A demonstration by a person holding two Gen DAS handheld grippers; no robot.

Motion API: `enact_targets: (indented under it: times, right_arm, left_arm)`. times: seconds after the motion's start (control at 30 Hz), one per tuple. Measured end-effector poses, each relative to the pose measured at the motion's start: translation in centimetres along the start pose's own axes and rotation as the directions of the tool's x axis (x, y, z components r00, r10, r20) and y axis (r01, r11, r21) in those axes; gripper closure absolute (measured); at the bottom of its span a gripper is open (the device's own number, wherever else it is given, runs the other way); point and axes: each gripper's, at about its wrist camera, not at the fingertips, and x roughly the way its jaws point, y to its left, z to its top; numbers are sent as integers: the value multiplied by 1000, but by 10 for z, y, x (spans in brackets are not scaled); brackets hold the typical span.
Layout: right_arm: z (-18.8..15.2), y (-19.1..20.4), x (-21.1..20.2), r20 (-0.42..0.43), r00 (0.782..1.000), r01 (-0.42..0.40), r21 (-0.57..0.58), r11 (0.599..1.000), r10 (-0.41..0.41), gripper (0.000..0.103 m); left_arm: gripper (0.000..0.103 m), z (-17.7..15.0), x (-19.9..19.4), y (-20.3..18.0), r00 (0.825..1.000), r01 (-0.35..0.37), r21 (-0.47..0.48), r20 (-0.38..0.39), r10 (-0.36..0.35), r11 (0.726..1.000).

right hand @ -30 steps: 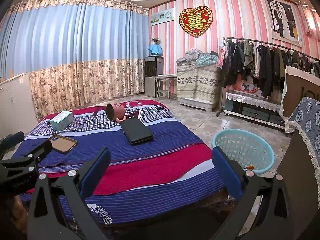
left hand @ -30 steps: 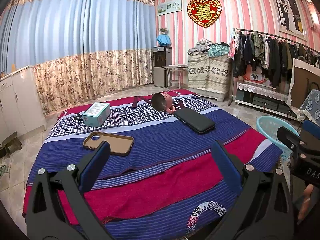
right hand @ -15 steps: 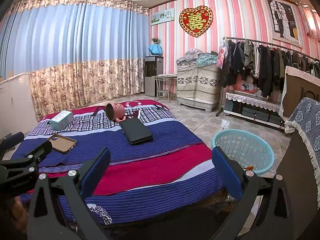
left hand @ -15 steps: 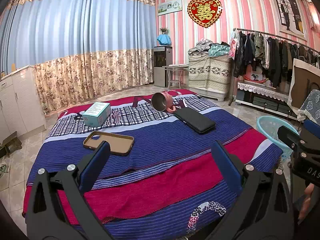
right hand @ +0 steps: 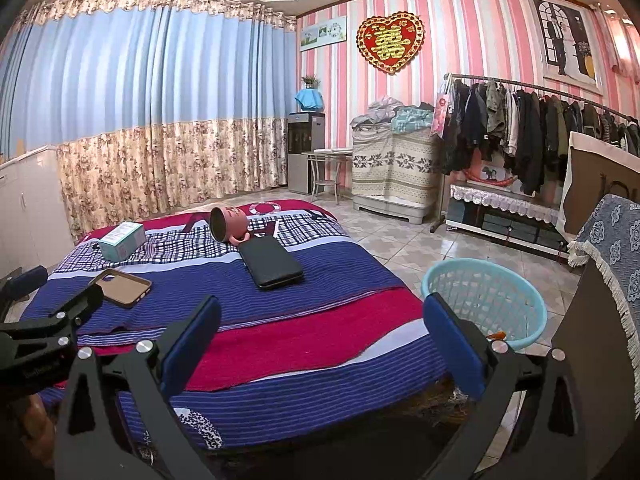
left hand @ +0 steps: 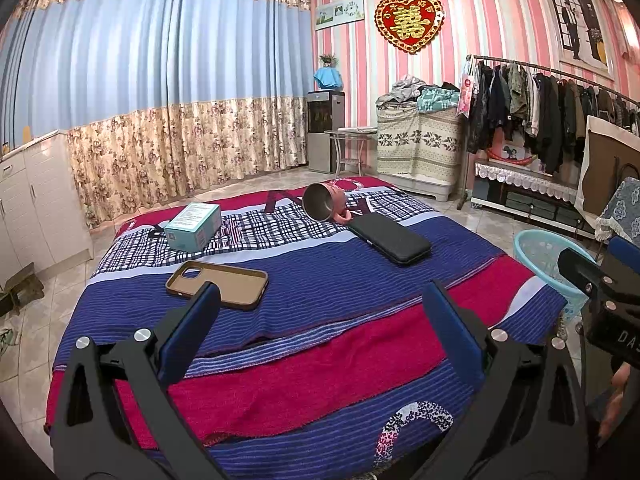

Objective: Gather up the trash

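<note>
Plainly, four things lay on the striped bedspread (left hand: 360, 364) ahead of both tools: a teal carton (left hand: 193, 227) at the far left, a tan phone case (left hand: 218, 284) nearer and also left, a pink mug (left hand: 325, 202) tipped on its side at the far middle with its mouth turned toward the cameras, and a black wallet-like case (left hand: 390, 237) touching the mug's handle, its long axis running from the mug toward the near right. The pale blue basket (right hand: 484, 304) stood on the tiled floor just off the bed's right edge, with a small orange scrap (right hand: 497, 335) visible inside it near the rim. Which of the bed's things counted as trash could not be settled; the carton and the phone case seemed the likeliest. By my judgement the left gripper (left hand: 320, 308) was the nearer to both, the phone case lying just beyond its left finger with its long side crosswise to the fingers, so a reach forward and slightly left would meet it. The right gripper (right hand: 320, 320) sat closer to the basket, which lay just past its right finger. Both tools were held low over the bed's near edge, pointing level across it, jaws spread wide and holding nothing. The scene would fit a bed with pieces waiting to be gathered, or one where the scrap in the basket was the last of it
</note>
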Motion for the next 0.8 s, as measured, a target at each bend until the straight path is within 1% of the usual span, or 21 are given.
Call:
enact_targets:
  times: [0.8]
  right_arm:
    - [0, -5, 3, 4, 1000, 11, 8, 1000, -11, 4]
  left_arm:
    - [5, 0, 0, 0, 1000, 0, 1, 1, 0, 1000]
